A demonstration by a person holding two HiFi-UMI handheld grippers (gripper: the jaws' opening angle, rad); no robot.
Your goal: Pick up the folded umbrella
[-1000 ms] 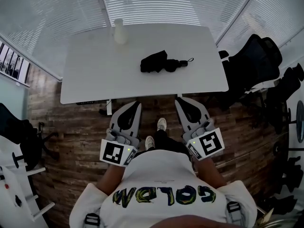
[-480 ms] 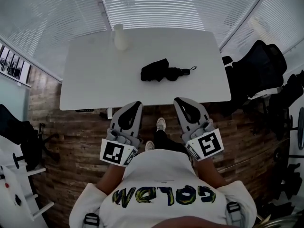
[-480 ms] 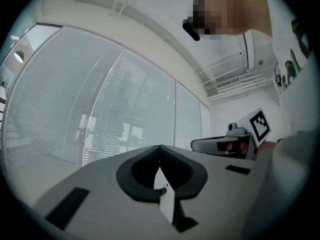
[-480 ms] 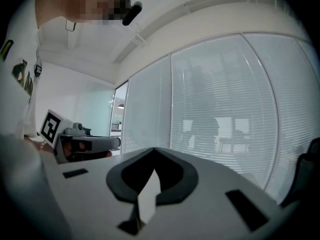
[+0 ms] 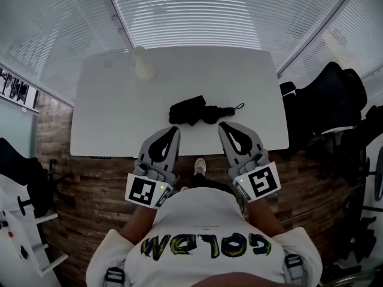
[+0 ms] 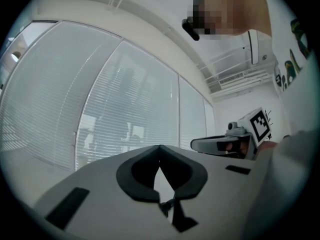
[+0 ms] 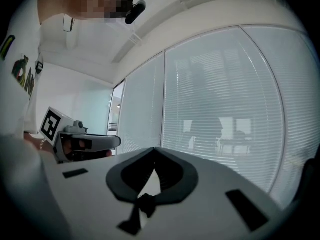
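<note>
Presently: umbrella, centre frame, long axis left-right; left gripper and right gripper just below, equally near, jaws pressed together, empty.

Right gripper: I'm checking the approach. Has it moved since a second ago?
Yes. The right gripper has advanced toward the folded umbrella: its tip was short of the table edge and now lies past it, near the umbrella.

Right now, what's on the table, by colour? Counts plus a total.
On the table:
Black: 1 (folded umbrella)
White: 1 (tall container, too blurred to say whether it is a bottle or a cup)
Total: 2
</note>
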